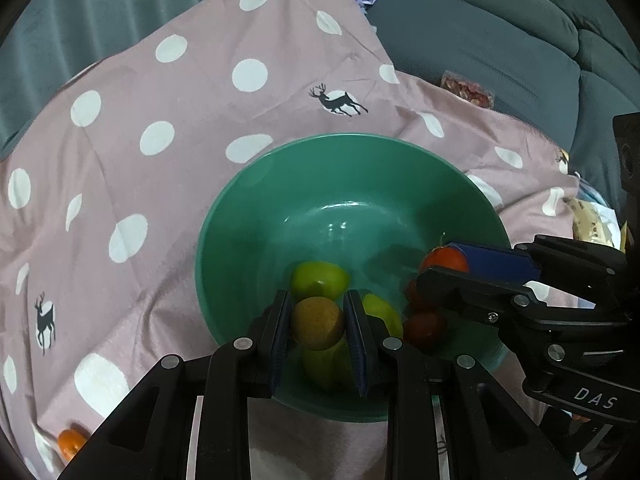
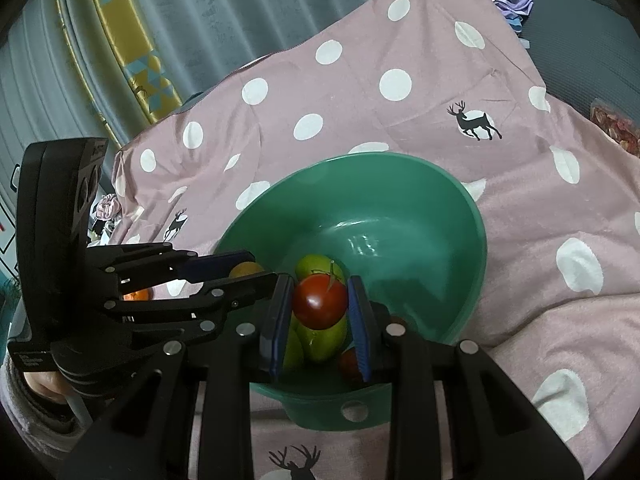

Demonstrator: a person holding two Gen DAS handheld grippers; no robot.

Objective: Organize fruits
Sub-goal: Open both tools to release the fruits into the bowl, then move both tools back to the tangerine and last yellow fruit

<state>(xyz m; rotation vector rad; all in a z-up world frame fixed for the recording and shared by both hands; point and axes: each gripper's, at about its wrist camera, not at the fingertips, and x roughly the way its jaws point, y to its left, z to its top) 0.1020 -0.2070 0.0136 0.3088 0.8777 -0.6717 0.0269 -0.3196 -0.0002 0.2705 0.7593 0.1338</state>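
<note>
Left wrist view shows the left gripper [image 1: 318, 330] clamped on a brown fruit [image 1: 317, 322] above the green bowl [image 1: 256, 208]. The right gripper [image 2: 320, 312] clamps a tomato [image 2: 320, 301] there too. Both seem ready for dropping; next, jaws must open gently.

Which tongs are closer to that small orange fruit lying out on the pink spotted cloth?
Left. The left tongs hover beside the small orange fruit; the right tongs lie beyond them.

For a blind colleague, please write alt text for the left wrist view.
The left gripper holds a brownish round fruit between its jaws over a green bowl of green and red fruit. The right gripper holds a red tomato beside it, above a pink dotted cloth.
</note>
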